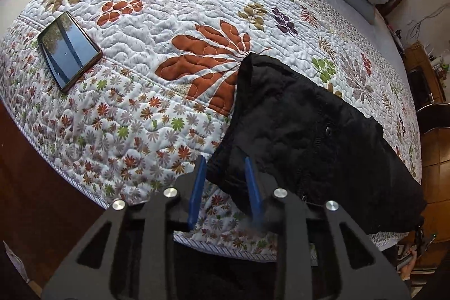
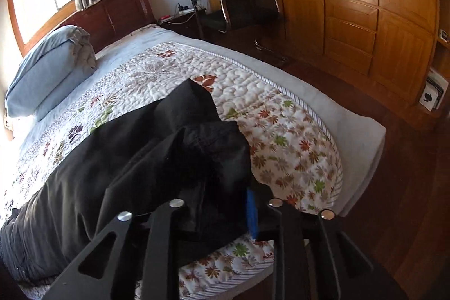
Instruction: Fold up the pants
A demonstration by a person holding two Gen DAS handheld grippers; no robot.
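Black pants (image 1: pixel 309 125) lie bunched on the floral quilt (image 1: pixel 157 27) near the bed's foot edge. The left gripper (image 1: pixel 225 187) stands partly open, blue pads straddling a fabric corner without pinching. The right gripper (image 2: pixel 225 204) has cloth between its jaws; grip unclear. A phone (image 1: pixel 69 49) rests well apart.

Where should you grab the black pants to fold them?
Probably the pants by their near edge, coming from the foot of the bed. That edge bunches up thick right at the left gripper, so the fingers can pinch it.
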